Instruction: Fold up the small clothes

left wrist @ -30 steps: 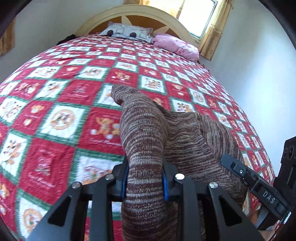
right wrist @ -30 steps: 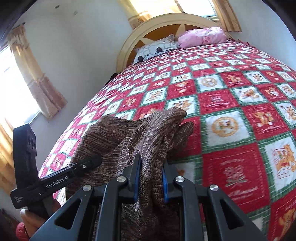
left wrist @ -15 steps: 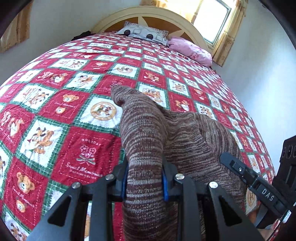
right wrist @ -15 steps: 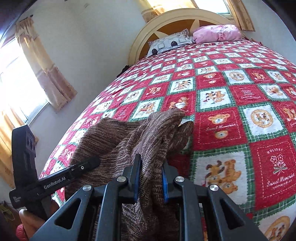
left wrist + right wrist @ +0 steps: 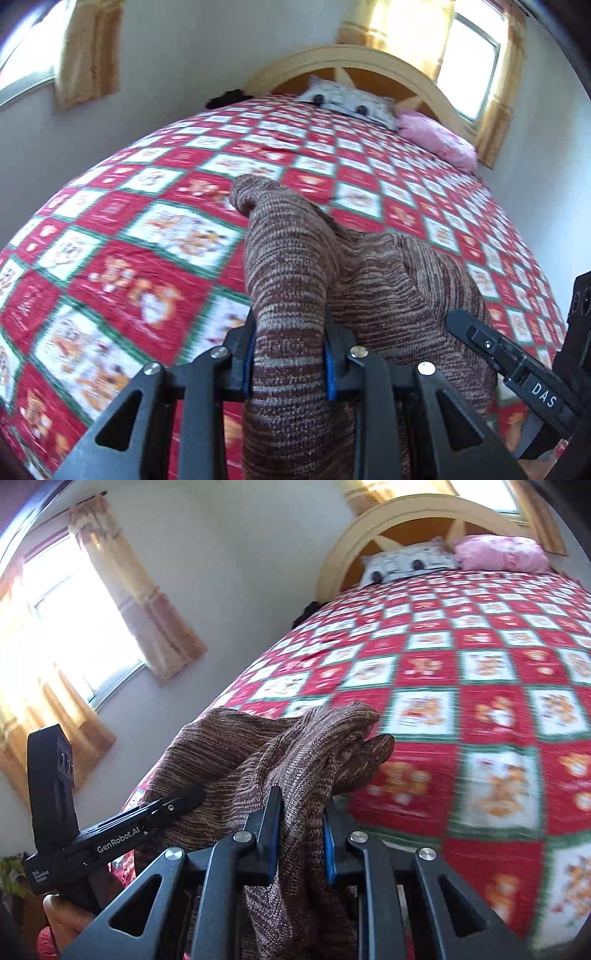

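**A:** Where do you stand with the fold?

**B:** Early, by the look of it. You have the knit lifted off the quilt, bunched and draped, with no flat fold showing anywhere. Your left gripper pinches one thick roll of the brown striped fabric between its blue pads; your right gripper pinches another gathered edge of the same garment. The knit hangs between the two, over the near part of the bed, its far tip just above the quilt in both views.

**A:** What is left for you?

**B:** Judging from this, nearly all of it: you must lay the knit flat, smooth it, then fold it. No other clothes show, folded or not.

**A:** Any writing you can read?

**B:** In the left wrist view, "DAS" is printed in white on the other gripper's body, near right. In the right wrist view, "GenRobot.AI" runs along the other gripper's body, near left, with smaller print below it too small to read. The quilt's squares carry bears and lettering, blurred beyond reading here.

**A:** And beyond the quilt?

**B:** Two pillows lie at the far headboard.
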The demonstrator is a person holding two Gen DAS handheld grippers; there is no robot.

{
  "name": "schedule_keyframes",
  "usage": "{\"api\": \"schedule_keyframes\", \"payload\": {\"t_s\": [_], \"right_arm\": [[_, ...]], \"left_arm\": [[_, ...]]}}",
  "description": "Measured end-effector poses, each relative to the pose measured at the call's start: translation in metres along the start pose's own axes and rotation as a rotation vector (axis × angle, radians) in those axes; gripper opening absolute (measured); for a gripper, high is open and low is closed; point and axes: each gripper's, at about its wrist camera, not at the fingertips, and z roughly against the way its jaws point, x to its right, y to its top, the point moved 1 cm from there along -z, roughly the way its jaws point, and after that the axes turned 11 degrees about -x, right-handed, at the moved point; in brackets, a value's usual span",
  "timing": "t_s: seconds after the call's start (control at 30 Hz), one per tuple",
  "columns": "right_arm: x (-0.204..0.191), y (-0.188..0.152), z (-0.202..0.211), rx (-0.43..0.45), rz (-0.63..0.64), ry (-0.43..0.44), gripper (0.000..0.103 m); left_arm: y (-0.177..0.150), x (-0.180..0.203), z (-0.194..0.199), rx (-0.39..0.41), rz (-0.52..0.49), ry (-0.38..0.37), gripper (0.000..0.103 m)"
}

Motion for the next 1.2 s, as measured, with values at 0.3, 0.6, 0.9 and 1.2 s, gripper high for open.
{"api": "schedule_keyframes", "payload": {"t_s": [0.3,0.6,0.9,1.2], "right_arm": [[-0.012,0.001,-0.050,-0.044,0.070,-0.074,0.019],[0.012,-0.003,-0.069,-0.129,-0.029,-0.051,0.020],[0.022,-0.018,-0.045,-0.162,-0.074,-0.036,0.049],[0.019,-0.055,-0.018,-0.185,-0.102,0.087,0.059]], "left_arm": [[-0.005,-0.024,-0.032,-0.029,0.029,0.052,0.029],[-0.011,-0.031,-0.046,-0.058,0.053,0.030,0.037],[-0.037,-0.020,-0.020,-0.031,0.038,0.004,0.044],[-0.083,-0.007,-0.003,-0.071,0.083,-0.122,0.055]]}}
